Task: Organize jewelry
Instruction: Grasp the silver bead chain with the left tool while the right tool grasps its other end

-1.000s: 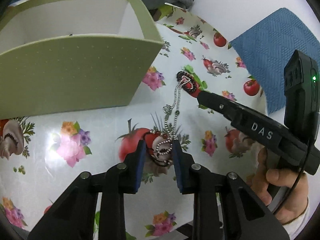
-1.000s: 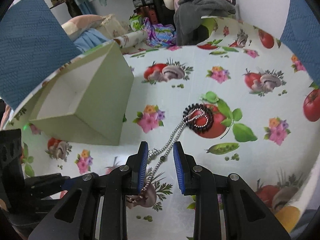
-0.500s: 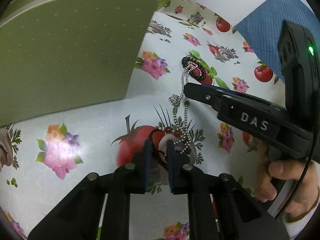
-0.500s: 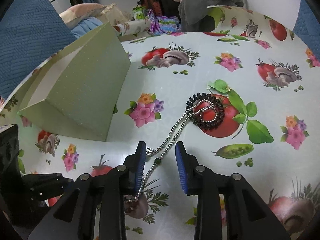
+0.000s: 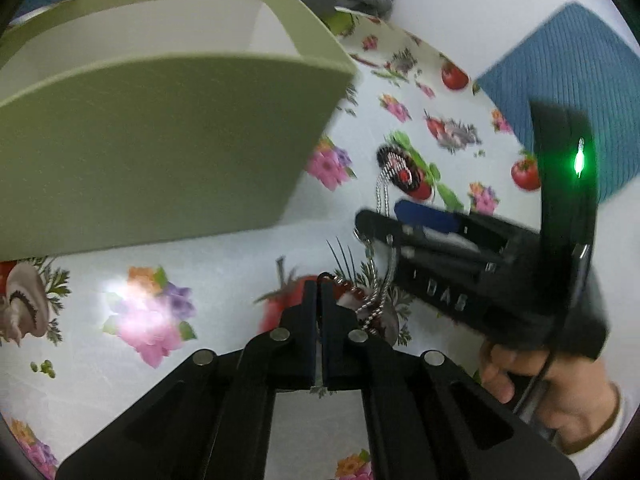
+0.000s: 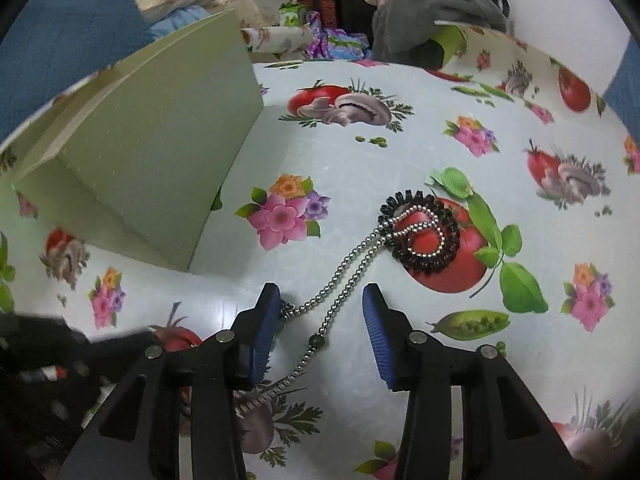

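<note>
Since a second ago: left gripper [image 5: 319, 292] gone from parted to clenched over the near end of the silver bead-chain necklace [image 6: 348, 276] beside the green cardboard box [image 6: 160, 168]; whether pinching it, cannot tell. Right gripper [image 6: 320, 320] opening, astride the chain, not pressing. Counted: one necklace, one black coiled bracelet [image 6: 436, 236], one box, on the patterned table [image 6: 360, 160].

We carry two black grippers. The left gripper [image 5: 318, 292] has slim black fingers with dark blue pads and round silver screws along its linkage. The right gripper [image 6: 318, 322] has ribbed blue pads [image 6: 378, 344], silver screws, white "DAS" lettering on its side, a green light and a black cable. Our right hand [image 5: 532, 380] shows a white cuff.
</note>
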The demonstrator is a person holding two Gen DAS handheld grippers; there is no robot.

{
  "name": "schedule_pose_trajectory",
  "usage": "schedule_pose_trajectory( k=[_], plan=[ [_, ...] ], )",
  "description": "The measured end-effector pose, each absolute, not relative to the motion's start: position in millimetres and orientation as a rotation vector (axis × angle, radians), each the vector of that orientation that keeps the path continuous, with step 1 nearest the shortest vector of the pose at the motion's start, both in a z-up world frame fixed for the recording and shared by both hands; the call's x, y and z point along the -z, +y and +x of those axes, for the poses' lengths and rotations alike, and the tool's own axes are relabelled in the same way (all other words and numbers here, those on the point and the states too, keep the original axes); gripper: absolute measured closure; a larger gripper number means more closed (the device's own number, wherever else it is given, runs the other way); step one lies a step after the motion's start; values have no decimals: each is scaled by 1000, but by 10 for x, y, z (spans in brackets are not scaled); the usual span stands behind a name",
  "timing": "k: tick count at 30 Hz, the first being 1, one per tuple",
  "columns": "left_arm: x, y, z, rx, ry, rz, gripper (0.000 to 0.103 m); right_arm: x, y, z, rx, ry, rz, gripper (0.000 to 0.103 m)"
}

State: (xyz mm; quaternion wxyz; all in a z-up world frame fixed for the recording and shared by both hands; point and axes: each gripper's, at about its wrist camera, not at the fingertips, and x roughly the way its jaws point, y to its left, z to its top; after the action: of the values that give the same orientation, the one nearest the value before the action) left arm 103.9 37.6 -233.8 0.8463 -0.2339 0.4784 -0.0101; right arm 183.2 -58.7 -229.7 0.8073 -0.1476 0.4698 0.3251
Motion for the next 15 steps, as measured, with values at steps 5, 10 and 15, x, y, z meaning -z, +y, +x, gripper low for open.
schedule_pose_trajectory(
  k=[5,10,15],
  plan=[
    [2232,541,965,-16,965,-518,102,2296,-550,1770,-709,987,-326,81],
    [2173,568,942,-34,947,-513,102,2279,-480,1709,-701,983,-352,98],
    [2115,629,885,-46,928,-514,102,2225,-581,1724,-667,987,-340,102]
  ],
)
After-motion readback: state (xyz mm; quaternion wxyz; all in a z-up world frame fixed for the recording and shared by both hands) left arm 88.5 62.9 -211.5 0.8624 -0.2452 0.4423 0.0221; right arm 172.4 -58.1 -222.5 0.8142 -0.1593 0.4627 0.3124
